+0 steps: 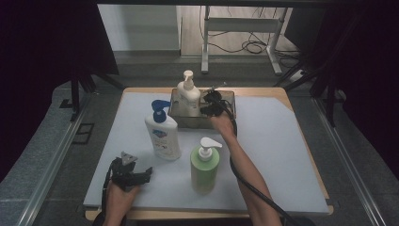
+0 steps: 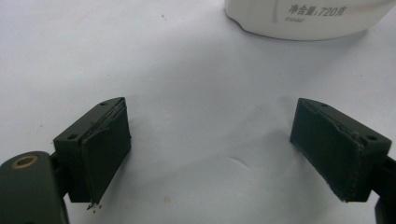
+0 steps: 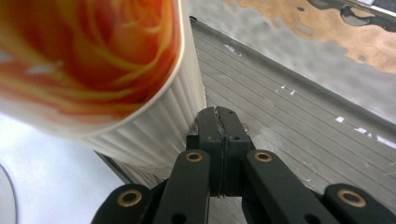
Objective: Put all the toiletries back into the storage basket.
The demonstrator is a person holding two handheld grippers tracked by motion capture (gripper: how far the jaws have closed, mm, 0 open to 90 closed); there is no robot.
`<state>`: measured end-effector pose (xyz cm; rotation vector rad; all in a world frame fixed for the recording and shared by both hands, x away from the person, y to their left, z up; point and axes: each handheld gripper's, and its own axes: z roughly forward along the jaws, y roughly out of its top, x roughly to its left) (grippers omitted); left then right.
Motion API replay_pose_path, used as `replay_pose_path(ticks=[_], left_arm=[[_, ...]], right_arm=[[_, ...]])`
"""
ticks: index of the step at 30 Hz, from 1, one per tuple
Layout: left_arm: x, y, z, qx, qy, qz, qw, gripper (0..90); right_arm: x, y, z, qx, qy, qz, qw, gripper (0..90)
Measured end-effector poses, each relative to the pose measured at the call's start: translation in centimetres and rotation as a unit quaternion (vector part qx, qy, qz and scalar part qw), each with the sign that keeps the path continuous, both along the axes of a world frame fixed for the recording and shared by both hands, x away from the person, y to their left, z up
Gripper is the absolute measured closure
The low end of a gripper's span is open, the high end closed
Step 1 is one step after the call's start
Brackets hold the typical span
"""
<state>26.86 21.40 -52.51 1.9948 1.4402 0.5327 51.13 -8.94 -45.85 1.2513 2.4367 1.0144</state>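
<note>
I read the job as loading pump bottles into the clear bin (image 1: 181, 120) at the far side of the mat, and I judge it about one third done. One bottle, the cream pump bottle (image 1: 188, 96), stands upright inside the bin at its left end. Two are left outside: the white bottle with the blue pump (image 1: 162, 134) stands just in front of the bin's left corner, and the green pump bottle (image 1: 204, 165) stands farther in front of the bin, toward me.

My right gripper (image 3: 219, 122) sits inside the bin beside the cream bottle, its jaws pressed together on nothing (the bin's ribbed floor shows behind them). My left gripper (image 2: 210, 154) rests well in front of the bin, beside the blue-pump bottle, jaws wide apart with bare mat between them.

Writing: the left gripper view shows "720" with Chinese characters for net content on the white bottle's base. The cream bottle carries an orange swirl print, blurred; I can read no brand on it.
</note>
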Motion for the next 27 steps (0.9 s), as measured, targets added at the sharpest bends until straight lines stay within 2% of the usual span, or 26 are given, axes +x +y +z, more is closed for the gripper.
replay_pose_path(ticks=[7, 27], left_arm=[[0.0, 0.0, 0.0, 0.000, 0.000, 0.000, 1.0000, 11.6], [0.0, 0.0, 0.0, 0.000, 0.000, 0.000, 1.0000, 11.6]], right_arm=[[0.1, 0.3, 0.0, 0.001, 0.002, -0.004, 1.0000, 89.6], [0.2, 2.5, -0.4, 0.007, 0.009, 0.011, 0.9999, 87.3]])
